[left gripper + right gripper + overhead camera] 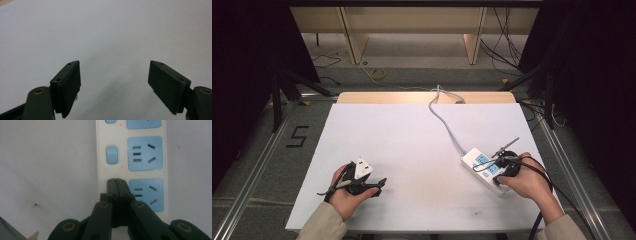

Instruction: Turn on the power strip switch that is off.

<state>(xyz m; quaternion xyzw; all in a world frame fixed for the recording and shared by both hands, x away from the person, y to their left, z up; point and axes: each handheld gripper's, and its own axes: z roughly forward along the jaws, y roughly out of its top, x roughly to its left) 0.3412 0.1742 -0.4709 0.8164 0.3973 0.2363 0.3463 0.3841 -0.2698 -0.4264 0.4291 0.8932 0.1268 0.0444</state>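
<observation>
A white power strip (482,167) with blue sockets lies at the right of the white table, its grey cable (444,125) running to the far edge. My right gripper (498,172) is over the strip's near end. In the right gripper view its jaws are shut together with nothing between them, and the right gripper (116,181) has its tips over the white strip (102,157), beside the nearest blue socket (147,193) and below a blue switch (111,155). My left gripper (374,184) rests near the table's front left. In its own view the left gripper (115,62) stands open over bare table.
The white table top (412,145) has a small dark scuff (474,214) near its front edge. Behind the table stand wooden frame legs (354,40) and loose cables on the floor. A "5" (297,136) is marked on the floor at the left.
</observation>
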